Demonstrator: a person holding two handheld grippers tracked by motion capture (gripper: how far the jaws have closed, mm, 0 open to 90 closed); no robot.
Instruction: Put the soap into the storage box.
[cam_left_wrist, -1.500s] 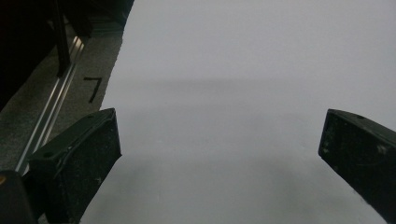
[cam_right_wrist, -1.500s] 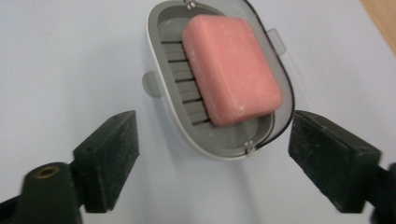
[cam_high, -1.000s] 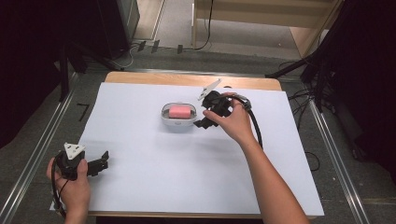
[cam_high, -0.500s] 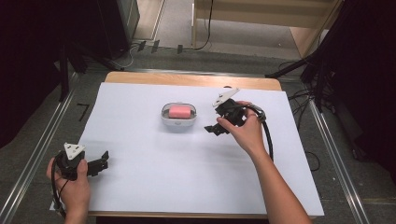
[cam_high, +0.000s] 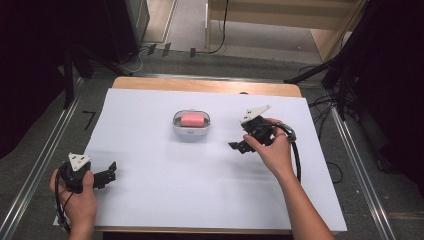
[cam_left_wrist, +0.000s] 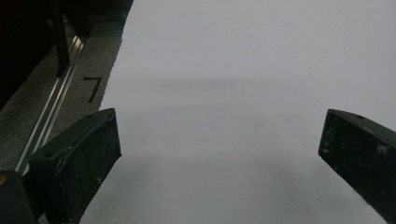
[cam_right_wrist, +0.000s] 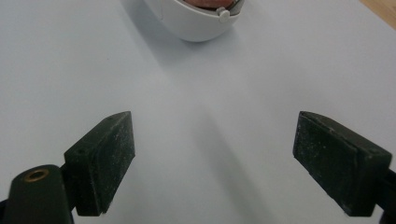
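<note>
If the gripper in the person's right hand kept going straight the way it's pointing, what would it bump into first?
Most likely the white dish holding the pink block. In the right gripper view, the open right gripper has bare white paper ahead, then the dish, slightly left of centre, so it might only clip it.

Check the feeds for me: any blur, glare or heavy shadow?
High view: even light, dark surroundings, white sheet without glare. Left gripper view: soft focus, faint shadow band across the sheet. Right gripper view: jaws sharp, soap dish cut off at the top edge.
</note>
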